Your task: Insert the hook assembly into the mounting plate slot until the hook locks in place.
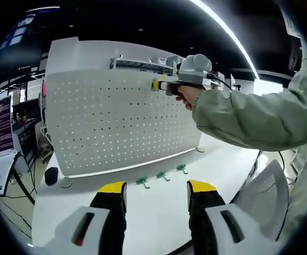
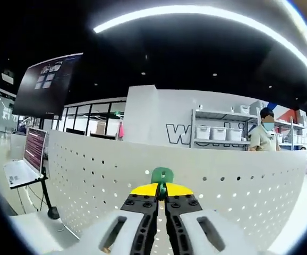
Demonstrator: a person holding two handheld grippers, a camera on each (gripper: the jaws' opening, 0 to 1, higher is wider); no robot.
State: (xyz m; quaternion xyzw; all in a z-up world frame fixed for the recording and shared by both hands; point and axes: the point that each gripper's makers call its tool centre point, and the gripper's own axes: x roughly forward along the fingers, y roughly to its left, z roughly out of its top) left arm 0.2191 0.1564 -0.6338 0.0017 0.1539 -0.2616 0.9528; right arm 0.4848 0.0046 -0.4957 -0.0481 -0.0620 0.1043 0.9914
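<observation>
Your white counter [image 1: 159, 207] carries a large white perforated board [image 1: 116, 122], the mounting plate, standing upright across its far side. In the left gripper view its rows of holes face you, and it leans slightly back on its base. This seems meant to keep every hole reachable from the front.

Your right claw [image 1: 156, 85] is raised to the board's upper edge, your sleeve [image 1: 259, 114] stretched across the view behind it. In the right gripper view the right claw's yellow-tipped jaws are pressed together, clamped on a green hook [image 2: 162, 175] whose rounded top rises just above the tips. The hook sits right against the perforated face near the top row of holes. You appear to be lining it up with a slot; whether it has locked cannot be told.

Your left claw [image 1: 156, 194] hangs low over the counter, jaws apart and holding nothing, likely waiting and keeping the scene in sight.

Three more green hooks [image 1: 161, 178] lie in a row on the counter just in front of the board's foot. A small dark object [image 1: 51, 175] sits at the board's left end. Nothing blocks the board's face.

Beyond are a laptop [image 2: 26, 159] on a stand, shelves [image 2: 220, 130] with bins, and a person [image 2: 262, 133].
</observation>
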